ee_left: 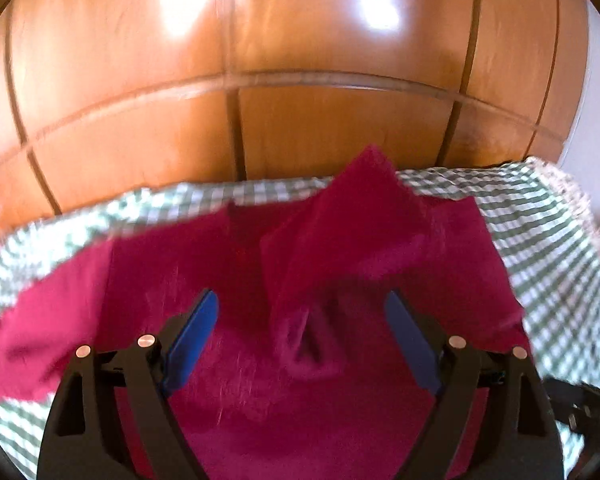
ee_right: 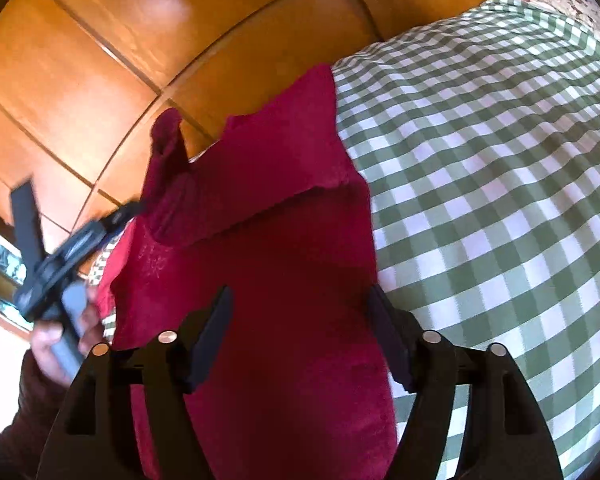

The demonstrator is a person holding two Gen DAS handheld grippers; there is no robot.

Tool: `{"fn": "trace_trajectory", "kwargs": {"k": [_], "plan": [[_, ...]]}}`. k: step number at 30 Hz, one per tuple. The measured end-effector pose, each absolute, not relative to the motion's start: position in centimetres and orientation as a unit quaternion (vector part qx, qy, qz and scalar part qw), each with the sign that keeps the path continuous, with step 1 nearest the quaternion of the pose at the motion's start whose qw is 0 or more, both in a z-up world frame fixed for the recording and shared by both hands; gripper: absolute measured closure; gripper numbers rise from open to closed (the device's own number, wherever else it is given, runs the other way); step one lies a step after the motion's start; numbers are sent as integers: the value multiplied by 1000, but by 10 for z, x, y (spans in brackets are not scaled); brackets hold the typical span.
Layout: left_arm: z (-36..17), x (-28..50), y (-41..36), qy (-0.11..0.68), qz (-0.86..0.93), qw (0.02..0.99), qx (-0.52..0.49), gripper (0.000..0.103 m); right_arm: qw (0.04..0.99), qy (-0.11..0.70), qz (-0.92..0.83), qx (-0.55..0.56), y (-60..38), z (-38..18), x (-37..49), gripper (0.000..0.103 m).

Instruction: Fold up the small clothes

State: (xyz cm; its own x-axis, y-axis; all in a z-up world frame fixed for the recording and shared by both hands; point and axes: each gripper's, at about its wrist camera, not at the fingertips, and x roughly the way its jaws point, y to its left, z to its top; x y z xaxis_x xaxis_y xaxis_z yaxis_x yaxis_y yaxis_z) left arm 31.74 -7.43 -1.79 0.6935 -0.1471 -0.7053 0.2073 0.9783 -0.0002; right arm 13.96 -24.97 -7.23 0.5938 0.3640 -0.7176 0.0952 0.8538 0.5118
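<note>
A dark red garment [ee_left: 340, 248] lies rumpled on a green-and-white checked cloth [ee_left: 556, 240]. My left gripper [ee_left: 302, 300] is open just above it, with a raised fold of red cloth between its blue pads [ee_left: 196, 332]. In the right wrist view the garment [ee_right: 268, 208] runs along the checked cloth's [ee_right: 492, 160] left edge, with one part folded over and a corner hanging past the edge. My right gripper [ee_right: 300, 296] is open over the garment. The left gripper [ee_right: 60, 264] shows at far left, blurred, in a hand.
Behind the checked surface stands a wall of glossy orange-brown wooden panels [ee_left: 300, 60] with dark seams. A patterned fabric edge [ee_right: 572, 4] shows at the far right corner of the checked cloth.
</note>
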Motion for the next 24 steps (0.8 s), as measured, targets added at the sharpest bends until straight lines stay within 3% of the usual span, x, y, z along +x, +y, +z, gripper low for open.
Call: {"fn": "trace_trajectory", "kwargs": {"k": [3,4,5,7,10,13,16,17,24], "plan": [[-17,335,-80,386,-82,918,40,19,856,443,93,249,-241,-69,144,33],[-16,338,-79,388,-82,917,34,30,857,443,97,246,-238,-68,147,33],[-14,339,-75,393,-86,915,20,49,857,443,102,244,-236,-68,148,33],[-14,342,-54,407,-95,908,-39,66,858,443,111,235,-230,-67,156,33],[-21,335,-3,418,-101,888,-162,76,861,445,111,221,-223,-69,173,33],[-39,316,48,423,-102,859,-269,75,863,445,91,220,-225,-73,186,33],[-59,294,84,419,-97,844,-320,31,861,448,82,226,-228,-78,190,33],[-63,289,92,417,-89,844,-327,25,862,448,80,223,-228,-78,189,33],[-86,296,125,428,-98,812,-385,27,872,441,69,199,-226,-64,186,30]]}}
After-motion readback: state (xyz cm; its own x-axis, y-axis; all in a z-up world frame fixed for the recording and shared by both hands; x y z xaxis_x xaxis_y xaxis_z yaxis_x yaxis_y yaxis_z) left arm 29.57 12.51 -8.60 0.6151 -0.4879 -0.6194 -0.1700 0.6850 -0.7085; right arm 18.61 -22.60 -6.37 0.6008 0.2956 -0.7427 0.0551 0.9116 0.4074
